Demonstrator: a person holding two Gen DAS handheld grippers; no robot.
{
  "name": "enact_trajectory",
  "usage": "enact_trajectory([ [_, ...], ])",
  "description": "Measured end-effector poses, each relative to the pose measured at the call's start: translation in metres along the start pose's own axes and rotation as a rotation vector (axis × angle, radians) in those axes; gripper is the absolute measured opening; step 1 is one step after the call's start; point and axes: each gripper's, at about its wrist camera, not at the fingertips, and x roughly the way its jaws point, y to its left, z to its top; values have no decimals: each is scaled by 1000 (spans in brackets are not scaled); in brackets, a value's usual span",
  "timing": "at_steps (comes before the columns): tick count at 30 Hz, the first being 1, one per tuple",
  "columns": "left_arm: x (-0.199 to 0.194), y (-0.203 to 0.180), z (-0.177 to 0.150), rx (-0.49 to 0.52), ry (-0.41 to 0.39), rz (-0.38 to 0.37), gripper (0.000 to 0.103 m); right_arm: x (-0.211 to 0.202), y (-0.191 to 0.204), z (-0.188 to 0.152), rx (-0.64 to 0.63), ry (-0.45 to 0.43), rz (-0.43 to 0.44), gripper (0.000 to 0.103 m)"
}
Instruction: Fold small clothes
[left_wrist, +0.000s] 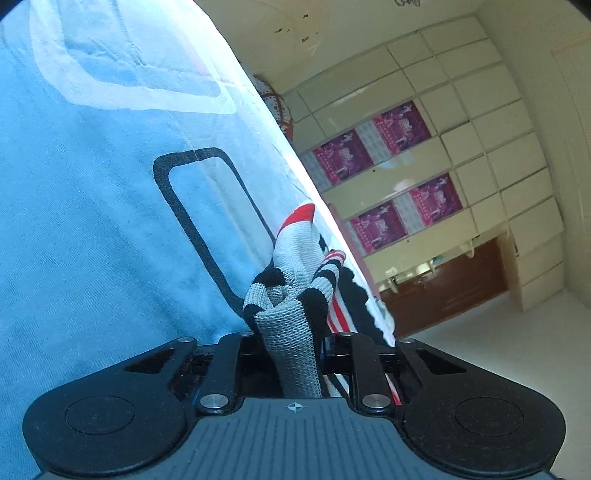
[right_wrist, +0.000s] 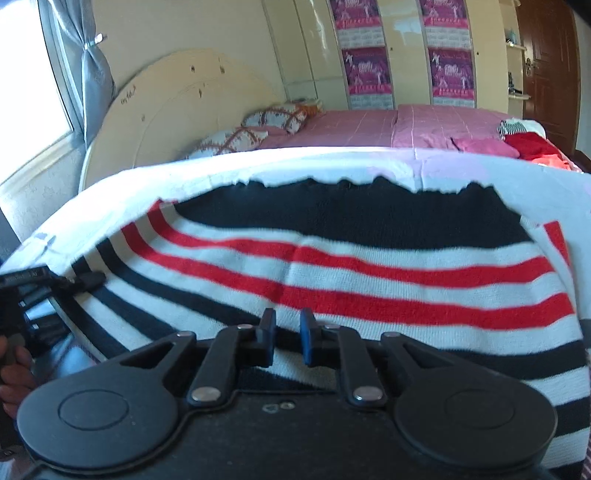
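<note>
The knit sweater (right_wrist: 369, 266) just ahead of the right claw (right_wrist: 288, 338) has red, white and black stripes under a solid black band. Beyond it there's a pink checked bedspread (right_wrist: 369, 127). By the left claw (left_wrist: 291, 332), a light blue sheet (left_wrist: 92, 221) with white and black outlines.

A bed with a pink checked cover (right_wrist: 354, 129) is seen across the room, and two patterned white-and-red pillows (right_wrist: 255, 129) are laid at its head against a rounded cream headboard (right_wrist: 177, 99). A heap of red and pink clothing (right_wrist: 517, 146) is piled at the far corner of the bed. Magenta posters (right_wrist: 367, 70) are fixed on a glossy cream panelled wardrobe (left_wrist: 480, 110). A grey tied curtain (right_wrist: 94, 74) is hung beside a bright window (right_wrist: 22, 81), and a brown wooden door (right_wrist: 546, 74) is seen at the right.
</note>
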Motion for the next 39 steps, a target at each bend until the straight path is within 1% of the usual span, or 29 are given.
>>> enact_trajectory([
  [3, -7, 1, -8, 9, -51, -40, 17, 2, 0, -2, -17, -4, -6, 12],
  [4, -9, 5, -10, 10, -55, -26, 17, 2, -1, -2, -14, -3, -3, 12],
  [5, -5, 8, -9, -4, -47, -9, 17, 2, -2, -3, -18, -3, -3, 12],
  [9, 7, -2, 0, 37, -3, 27, 17, 3, 2, -5, -58, -11, -23, 12],
  [11, 6, -6, 8, 41, 6, 12, 17, 3, 5, -6, -77, -18, -33, 12],
  [12, 6, -10, 12, 43, 8, -8, 17, 3, 6, -7, -84, -23, -35, 12],
  [15, 0, -40, 21, 118, 4, -76, 17, 3, 4, -9, -70, -31, -33, 12],
  [18, -5, -83, 29, 200, 17, -152, 17, 3, 3, -10, -56, -36, -31, 12],
  [20, -6, -110, 31, 251, 38, -202, 17, 3, 5, -11, -57, -42, -36, 12],
  [22, 1, -142, 28, 308, 70, -235, 17, 2, 5, -12, -50, -46, -36, 12],
  [23, 5, -158, 23, 351, 90, -245, 17, 1, 3, -11, -33, -44, -27, 12],
  [24, 11, -173, 16, 393, 108, -251, 17, -5, -5, -8, 24, -45, -2, 13],
  [25, 15, -190, 7, 443, 133, -260, 17, -16, -18, -8, 120, -78, 22, 17],
  [26, 19, -203, -3, 494, 163, -268, 17, -33, -35, -13, 221, -141, 21, 28],
  [27, 27, -216, -16, 543, 193, -274, 17, -49, -52, -18, 304, -190, 12, 34],
  [28, 36, -226, -31, 577, 219, -281, 17, -65, -70, -24, 381, -221, 3, 37],
  [29, 41, -237, -53, 623, 258, -278, 18, -80, -87, -31, 455, -251, -4, 47],
  [30, 50, -244, -78, 684, 306, -269, 21, -94, -104, -38, 515, -281, -11, 65],
  [31, 62, -250, -104, 752, 369, -261, 28, -108, -120, -45, 572, -312, -14, 73],
  [32, 74, -253, -128, 800, 445, -257, 47, -121, -135, -52, 629, -338, -16, 78],
  [33, 84, -253, -151, 844, 523, -277, 63, -132, -150, -58, 686, -358, -11, 78],
  [34, 87, -253, -170, 893, 577, -270, 66, -141, -163, -64, 743, -376, 1, 79],
  [35, 78, -257, -181, 948, 554, -252, 66, -150, -174, -69, 790, -389, 8, 80],
  [36, 64, -259, -180, 969, 515, -286, 66, -159, -182, -73, 820, -401, 12, 81],
  [37, 51, -259, -169, 930, 504, -344, 66, -166, -188, -76, 834, -417, 17, 82],
  [38, 40, -257, -153, 866, 500, -364, 66, -173, -190, -78, 839, -433, 21, 85],
  [39, 28, -251, -133, 806, 468, -379, 67, -178, -191, -79, 845, -441, 30, 89],
])
